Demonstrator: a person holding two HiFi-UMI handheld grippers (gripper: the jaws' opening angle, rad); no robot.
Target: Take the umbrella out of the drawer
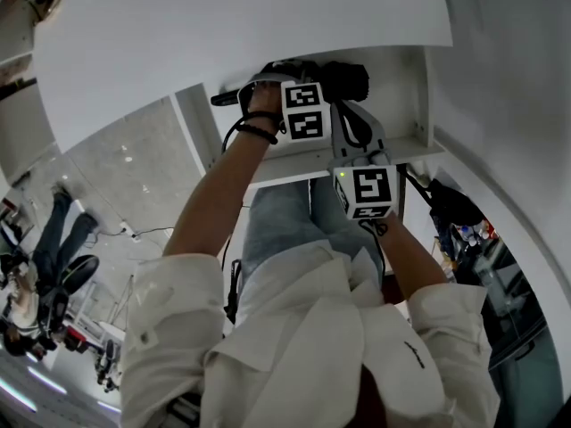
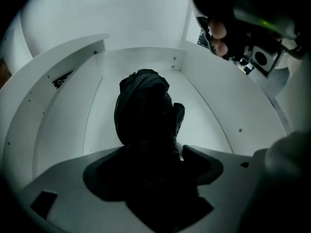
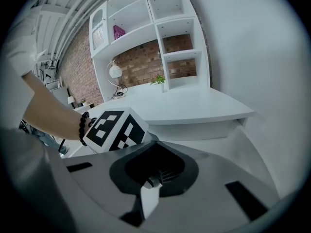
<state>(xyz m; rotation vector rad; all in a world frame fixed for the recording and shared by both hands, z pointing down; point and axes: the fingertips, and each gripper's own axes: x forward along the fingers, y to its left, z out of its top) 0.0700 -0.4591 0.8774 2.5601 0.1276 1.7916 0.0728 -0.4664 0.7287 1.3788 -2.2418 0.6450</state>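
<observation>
1. The step in hand is judged to be the grasp inside the drawer: the umbrella has been taken hold of but not yet lifted clear.
2. In the left gripper view, the umbrella fills the centre of the frame, lying along the drawer floor with its far end towards the back wall.
3. The jaws of the left gripper are seen clamped on the umbrella's near end, though the dark fabric and the dark jaws merge into one silhouette.
4. The jaws of the right gripper are seen closed together with nothing between them. This gripper is aimed over the desk top towards a shelf unit at the upper centre.
5. For the next move, a steady draw upward and towards the person would be called for, with the bundle kept clear of the desk edge overhead.
6. The umbrella is folded, black and softly creased, a rounded fabric bundle.
7. The drawer is a smooth, matte white box with small screw holes in its side walls.
8. A dark bead bracelet is worn on the wrist behind the left gripper.
</observation>
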